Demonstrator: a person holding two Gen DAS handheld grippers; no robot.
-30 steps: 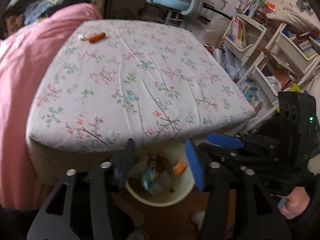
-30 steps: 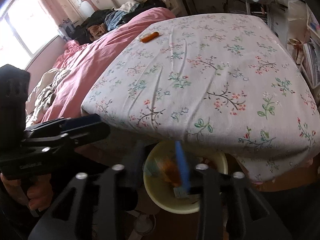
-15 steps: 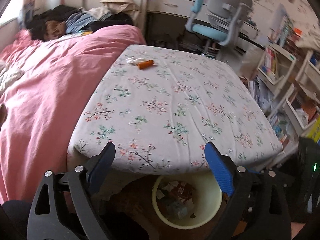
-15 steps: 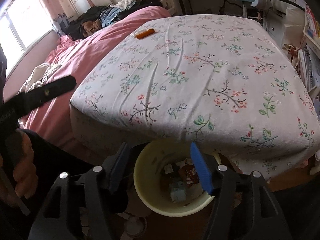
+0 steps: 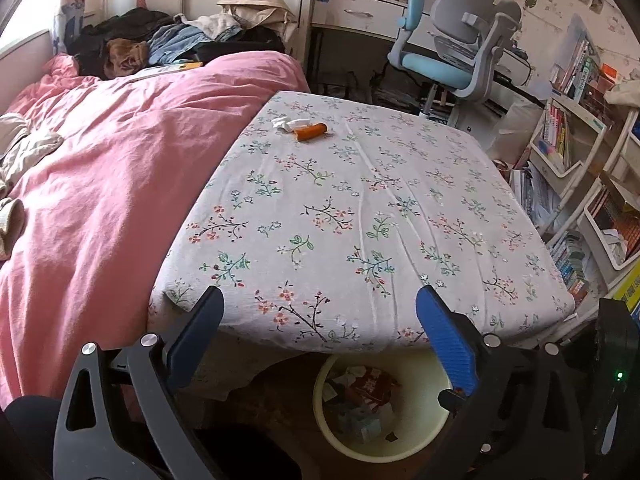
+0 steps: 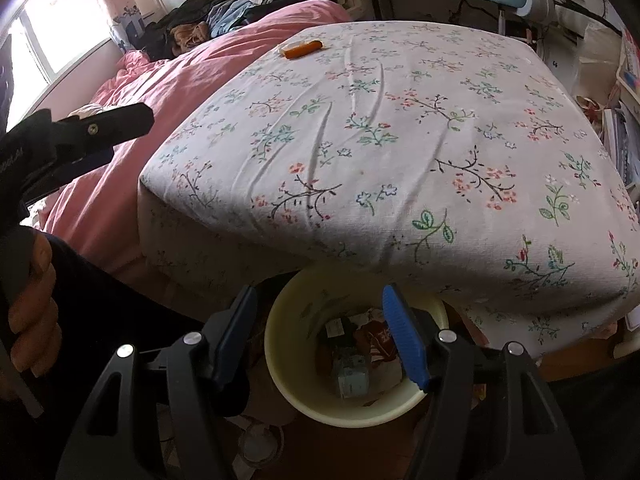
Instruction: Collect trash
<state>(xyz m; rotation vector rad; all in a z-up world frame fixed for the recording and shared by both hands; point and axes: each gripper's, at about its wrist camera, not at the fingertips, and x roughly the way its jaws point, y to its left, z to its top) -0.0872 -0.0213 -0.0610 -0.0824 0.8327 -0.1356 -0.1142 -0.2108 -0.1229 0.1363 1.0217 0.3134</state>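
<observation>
Hovering over the cream trash bin [image 6: 352, 400] right now, which sits on the floor tucked half under the near edge of the floral mattress [image 5: 360, 208]. Both grippers have just been opening, and nothing is between the jaws of either one. The left gripper [image 5: 318, 324] is spread about as wide as it goes; the right gripper [image 6: 320, 332] is partly spread and pointing straight down into the bin, where wrappers and a small box already lie.

What's left to grab, as far as I can see: an orange tube-like thing [image 5: 310, 132] with a crumpled white tissue [image 5: 286, 123] touching it, both at the far side of the mattress from the bin, close to where the pink duvet [image 5: 100, 184] begins.

My take on doing the next bit well: go for that pair with one gripper, come down on the orange thing across its short side so it doesn't roll, and pinch the tissue from above so you don't grab sheet fabric too. Carry them fully over the bin's rim before letting go, since the mattress overhangs part of the opening.
</observation>
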